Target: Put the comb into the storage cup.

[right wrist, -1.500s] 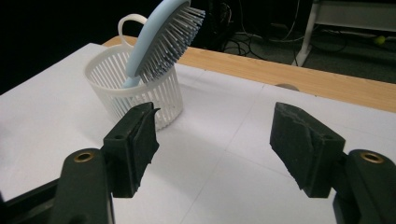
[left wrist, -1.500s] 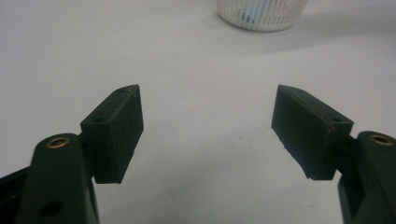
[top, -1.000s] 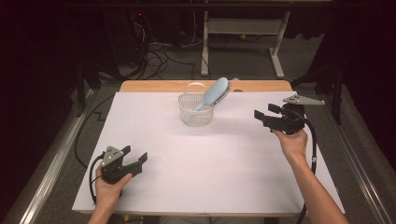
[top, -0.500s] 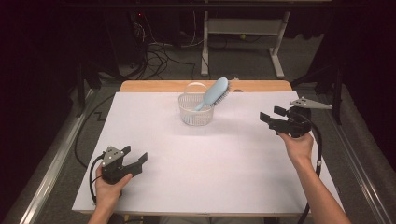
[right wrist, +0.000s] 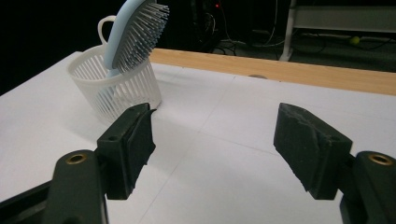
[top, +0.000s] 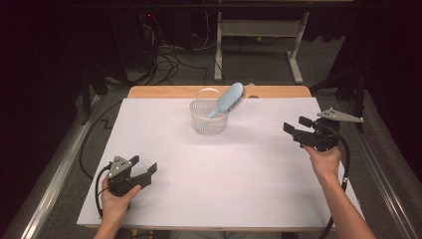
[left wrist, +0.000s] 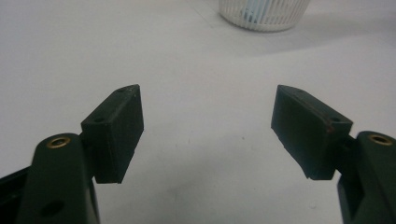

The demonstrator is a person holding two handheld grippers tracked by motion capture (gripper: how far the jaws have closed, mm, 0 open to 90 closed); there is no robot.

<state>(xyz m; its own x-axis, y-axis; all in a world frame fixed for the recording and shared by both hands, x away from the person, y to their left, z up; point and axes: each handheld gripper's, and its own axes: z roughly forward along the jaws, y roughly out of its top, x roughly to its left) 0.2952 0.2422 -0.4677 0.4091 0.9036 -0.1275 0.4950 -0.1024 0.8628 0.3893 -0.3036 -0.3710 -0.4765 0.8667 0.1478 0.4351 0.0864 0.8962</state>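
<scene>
From the high view we see a blue hairbrush (top: 227, 100) standing tilted in a white slatted basket (top: 209, 119) at the worktop's (top: 209, 189) far middle, well apart from both grippers. Our left gripper (left wrist: 208, 123) shows open, empty jaws. Our right gripper (right wrist: 215, 140) has jaws that have just been opening, nothing between them.

A pale blue hairbrush (top: 228, 99) stood handle-down in a small white slotted plastic basket (top: 209, 119), its oval head leaning toward 1 o'clock over the rim. In the right gripper view the hairbrush (right wrist: 132, 32) showed pale bristles facing right, and the basket (right wrist: 116, 91) showed vertical slits and a looped handle at its far rim. The basket rested upright on the white table sheet (top: 199, 169), at 12 o'clock from the sheet's centre, near the far edge. In the left gripper view only the basket's lower wall (left wrist: 264, 14) appeared, at 12 o'clock.
</scene>
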